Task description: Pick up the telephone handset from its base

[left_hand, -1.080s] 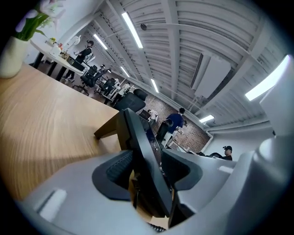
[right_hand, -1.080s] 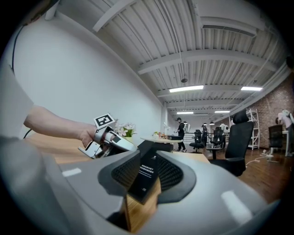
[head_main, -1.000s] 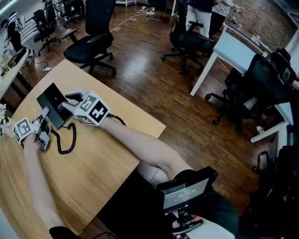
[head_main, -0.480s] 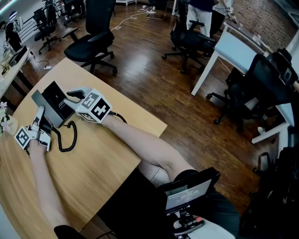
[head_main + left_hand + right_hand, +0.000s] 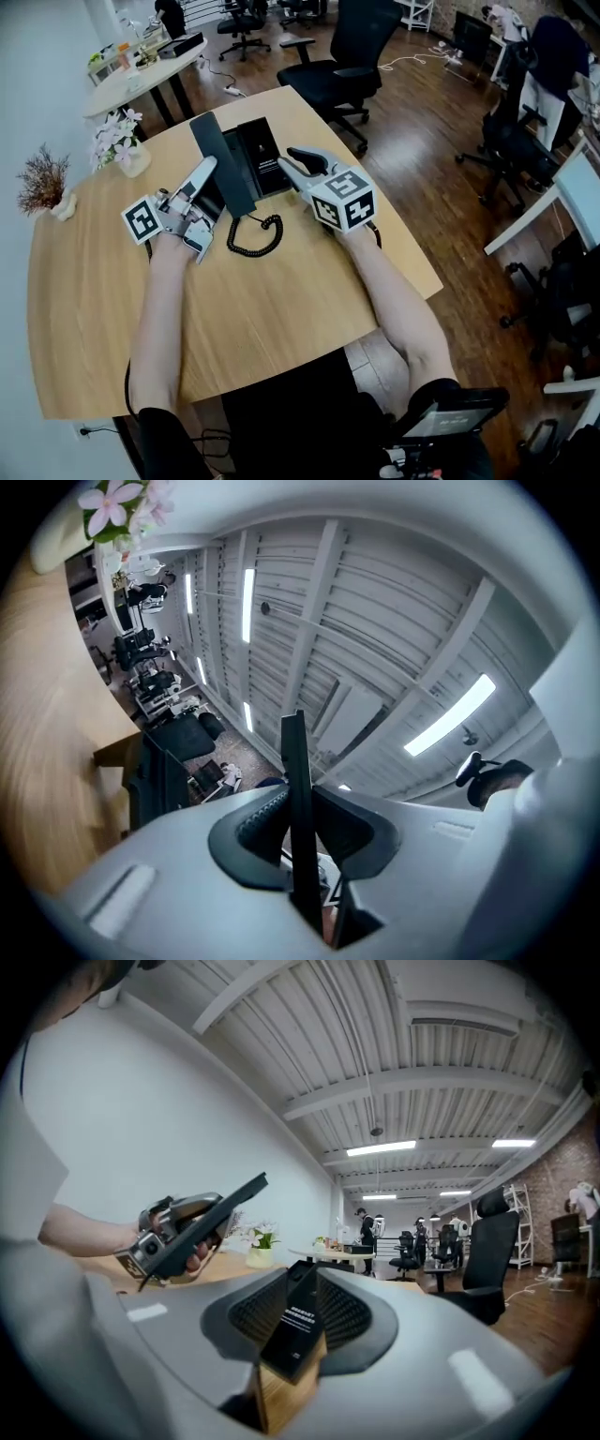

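Note:
The black handset [image 5: 217, 150] is raised at a slant over the left side of the black telephone base [image 5: 266, 155] on the wooden table [image 5: 281, 309]. My left gripper [image 5: 207, 178] is shut on the handset; its jaws have just been closing with the handset between them. In the left gripper view the handset [image 5: 294, 761] shows as a thin dark bar clamped between the pads [image 5: 267, 819]. A coiled cord [image 5: 255, 236] hangs from it to the table. My right gripper [image 5: 292, 161] is shut on the base's right edge [image 5: 302, 1302]; its view also shows the lifted handset [image 5: 225, 1206].
A vase of pink-white flowers [image 5: 120, 142] and a dried sprig [image 5: 42, 183] stand at the table's far left. A black office chair [image 5: 342, 56] is beyond the far edge, a white round table [image 5: 141, 80] behind it. The table's right edge runs near my right forearm.
The left gripper has risen and tilted up, taking the handset off the base. The head view has swung round, so the table now fills the picture. The right gripper stays at the base.

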The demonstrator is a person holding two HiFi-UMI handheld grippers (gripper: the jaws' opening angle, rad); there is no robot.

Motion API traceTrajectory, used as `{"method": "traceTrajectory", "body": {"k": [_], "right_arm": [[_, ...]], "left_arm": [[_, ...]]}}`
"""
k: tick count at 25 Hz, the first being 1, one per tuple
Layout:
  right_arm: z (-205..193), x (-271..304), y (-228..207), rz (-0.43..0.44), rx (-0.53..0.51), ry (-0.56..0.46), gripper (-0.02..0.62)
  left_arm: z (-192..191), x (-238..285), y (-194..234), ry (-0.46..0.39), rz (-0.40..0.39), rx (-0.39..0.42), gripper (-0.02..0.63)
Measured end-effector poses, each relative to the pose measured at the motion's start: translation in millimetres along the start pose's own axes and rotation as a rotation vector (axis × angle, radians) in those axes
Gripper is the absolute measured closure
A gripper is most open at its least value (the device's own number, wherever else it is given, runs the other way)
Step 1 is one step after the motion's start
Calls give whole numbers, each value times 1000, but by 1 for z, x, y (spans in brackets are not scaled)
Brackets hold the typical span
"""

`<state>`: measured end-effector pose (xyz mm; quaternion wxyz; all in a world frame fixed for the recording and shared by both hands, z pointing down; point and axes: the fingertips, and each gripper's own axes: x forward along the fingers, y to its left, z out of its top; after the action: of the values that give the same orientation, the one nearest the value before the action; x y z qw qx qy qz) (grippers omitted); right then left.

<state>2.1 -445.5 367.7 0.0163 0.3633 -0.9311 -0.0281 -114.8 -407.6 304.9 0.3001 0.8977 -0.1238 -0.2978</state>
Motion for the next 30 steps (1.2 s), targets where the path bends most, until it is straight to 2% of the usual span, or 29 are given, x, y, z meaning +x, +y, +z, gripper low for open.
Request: {"method": "traceTrajectory", "body": {"k": [5,9,13,18,23,27,30], "right_arm": [[10,-2,2,-9,-14,-41,505],[18,16,18,16,-40,-44,505],[6,-4,4,-3,-35,-25,505],[11,-6,4,-8,-40,-36,505],[12,-4,4,-9,-60,-28,506],[13,2,2,5,-62,-19,527],[8,0,4,-9,-58,-10,569]], "left_arm": [[-20,-17,-55,-6,-82,19,528],[-29,-43,-88,-15,-139,82,529],[-56,-31,-98,16,-174,105,529],[-58,-50,-116,-37,-195,71,529],[-68,-58,-123,-23,-207,85,529],[-71,-56,-122,-37,-206,80,529],[-69,-61,-122,-37,-224,61,529]]}}
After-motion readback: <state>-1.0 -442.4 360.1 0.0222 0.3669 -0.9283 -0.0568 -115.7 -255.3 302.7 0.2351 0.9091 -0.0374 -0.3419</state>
